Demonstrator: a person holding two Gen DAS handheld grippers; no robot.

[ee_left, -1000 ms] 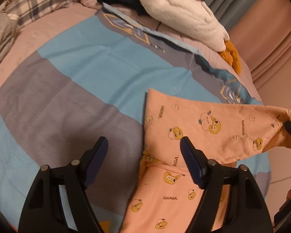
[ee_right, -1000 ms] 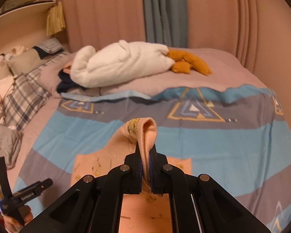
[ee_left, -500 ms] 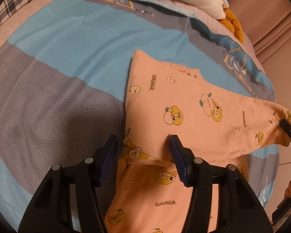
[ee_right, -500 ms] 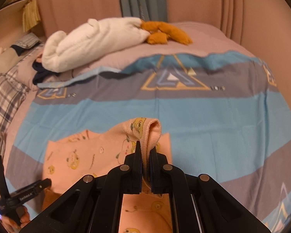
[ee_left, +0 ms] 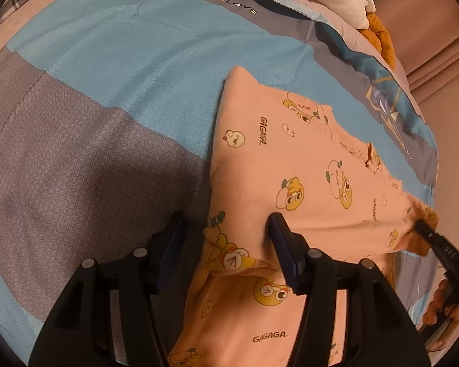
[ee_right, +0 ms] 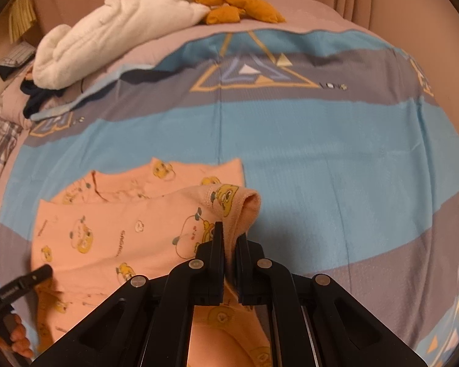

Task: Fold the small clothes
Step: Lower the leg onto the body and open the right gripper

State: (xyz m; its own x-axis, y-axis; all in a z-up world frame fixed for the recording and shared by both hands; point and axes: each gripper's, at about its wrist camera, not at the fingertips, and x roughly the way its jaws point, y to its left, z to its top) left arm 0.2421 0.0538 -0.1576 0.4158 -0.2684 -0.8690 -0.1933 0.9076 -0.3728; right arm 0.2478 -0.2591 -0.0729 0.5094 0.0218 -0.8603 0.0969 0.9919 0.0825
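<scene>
on the blue and grey striped bedspread [ee_left: 113, 98] lies the small peach cotton garment printed with yellow cartoon ducks [ee_left: 293, 165], and we judge we are mid-fold: our right gripper [ee_right: 229, 238] is clamped on a ribbed cuff of it, lifting that part over the body, while our left gripper [ee_left: 226, 244] hovers with its jaws apart astride the garment's near left edge, gripping nothing. next, we think, the right should carry the cuff across and lay it flat on the body before letting go, with the left pinning or pinching the edge so the layers beneath do not drag.
</scene>
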